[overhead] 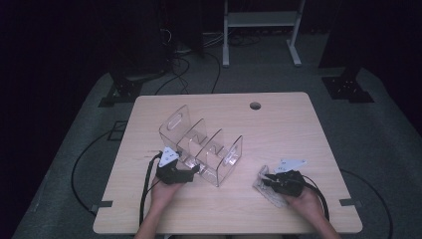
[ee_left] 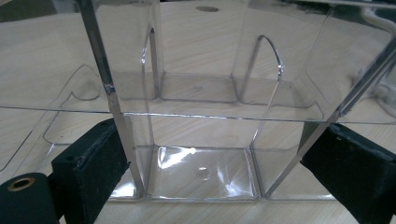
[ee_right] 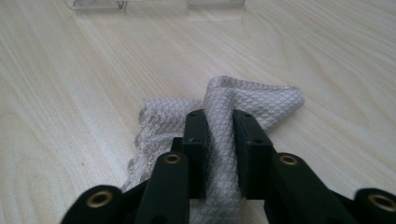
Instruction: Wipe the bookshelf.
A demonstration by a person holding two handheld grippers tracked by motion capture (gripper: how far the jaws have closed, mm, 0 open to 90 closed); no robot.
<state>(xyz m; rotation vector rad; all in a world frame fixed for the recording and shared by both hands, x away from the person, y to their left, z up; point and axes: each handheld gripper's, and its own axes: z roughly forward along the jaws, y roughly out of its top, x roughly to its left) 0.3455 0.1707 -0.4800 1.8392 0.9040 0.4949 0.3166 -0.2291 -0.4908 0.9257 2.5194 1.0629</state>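
A clear acrylic organizer [overhead: 201,147] with several open compartments stands at the middle of the wooden table [overhead: 283,129]. My left gripper [overhead: 191,172] is at its near-left corner. In the left gripper view the jaws stand wide, one against each side wall of a compartment of the organizer [ee_left: 201,60], so the left gripper [ee_left: 215,135] holds it. A grey quilted cloth [overhead: 268,195] lies crumpled near the front right. My right gripper [overhead: 266,179] is shut on a raised fold of the cloth [ee_right: 261,100], which is pinched between the jaws of this gripper [ee_right: 219,116].
A round cable hole [overhead: 255,105] sits near the table's far edge. Cables trail from both grippers over the front edge. Bare wood lies to the right of the organizer and behind the cloth. A white frame [overhead: 261,30] stands on the floor beyond the table.
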